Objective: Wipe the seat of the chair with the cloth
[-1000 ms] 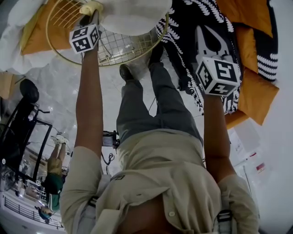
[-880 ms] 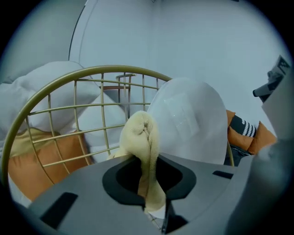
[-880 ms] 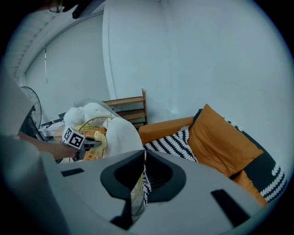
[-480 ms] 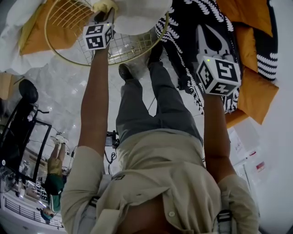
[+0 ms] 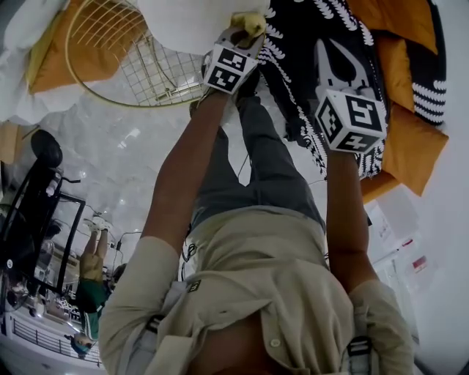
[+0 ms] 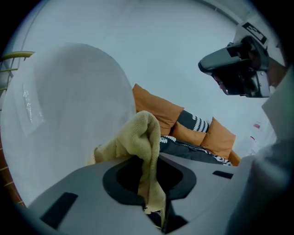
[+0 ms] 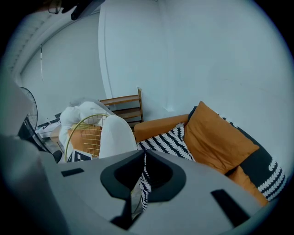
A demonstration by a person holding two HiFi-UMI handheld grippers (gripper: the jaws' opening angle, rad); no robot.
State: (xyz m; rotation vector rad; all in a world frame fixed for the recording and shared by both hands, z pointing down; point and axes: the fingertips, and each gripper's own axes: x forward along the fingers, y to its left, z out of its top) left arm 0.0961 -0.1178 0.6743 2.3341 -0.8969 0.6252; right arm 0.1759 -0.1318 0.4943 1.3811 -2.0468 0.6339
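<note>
Between the jaws of my left gripper (image 6: 154, 186) sits the cloth (image 6: 138, 137), a yellow looped terry rag. The jaws are clenched on its lower fold, and the rest bunches up in a soft lump past the tips. From the head view, the cloth (image 5: 250, 21) lies at the right edge of the chair's white seat pad (image 5: 192, 23). I cannot tell whether it touches the pad. The pad is smooth and rounded, and it sits in a round gold wire frame (image 5: 124, 62) with a grid mesh. My right gripper (image 7: 142, 174) has its jaws drawn together to a thin slit with nothing in them. It hangs over a black-and-white patterned cushion (image 5: 293, 66), which lies beside plump orange cushions (image 5: 410, 139).
</note>
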